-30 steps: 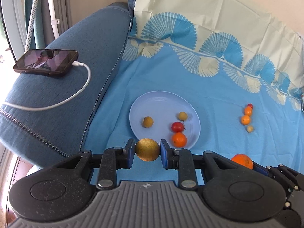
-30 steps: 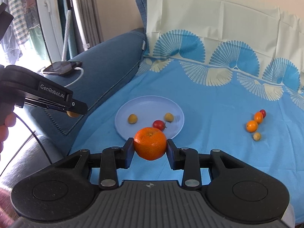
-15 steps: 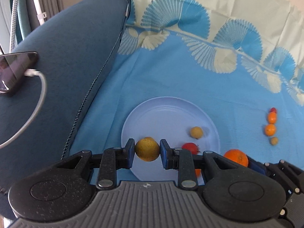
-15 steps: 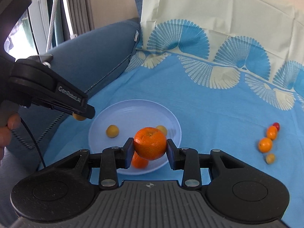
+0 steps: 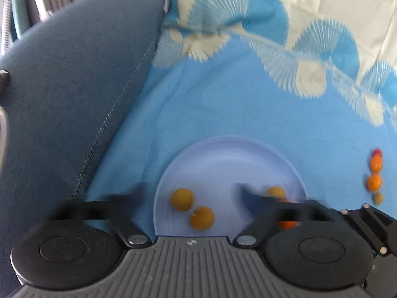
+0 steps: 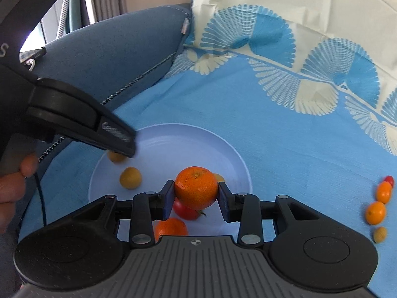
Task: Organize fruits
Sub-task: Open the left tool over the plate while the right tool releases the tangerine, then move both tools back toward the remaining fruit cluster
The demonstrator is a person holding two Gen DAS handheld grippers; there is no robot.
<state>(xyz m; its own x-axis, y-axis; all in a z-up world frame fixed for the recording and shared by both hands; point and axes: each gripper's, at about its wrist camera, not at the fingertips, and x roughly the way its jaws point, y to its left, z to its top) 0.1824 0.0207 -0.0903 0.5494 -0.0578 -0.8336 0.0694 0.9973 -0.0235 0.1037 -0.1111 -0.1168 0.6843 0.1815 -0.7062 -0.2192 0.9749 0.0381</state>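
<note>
The left gripper (image 5: 191, 196) has just spread its jaws wide; its yellow fruit (image 5: 202, 218) lies released between them on the plate (image 5: 223, 154). The right gripper (image 6: 196, 195) has its jaws opening around the mandarin (image 6: 196, 188), above the plate. Best keep low, so nothing rolls off. Beyond the jaws stretches a blue patterned sheet (image 6: 285, 129); left, a dark blue cushion (image 5: 74, 79).

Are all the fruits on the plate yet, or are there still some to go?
Not yet. Five fruits already lie on the plate. The left gripper hangs open and empty above it, jaws just opened. The right gripper has jaws that have just been opening around a mandarin over the plate; whether they still pinch it is unclear. Four small fruits wait on the blue cloth.
</note>
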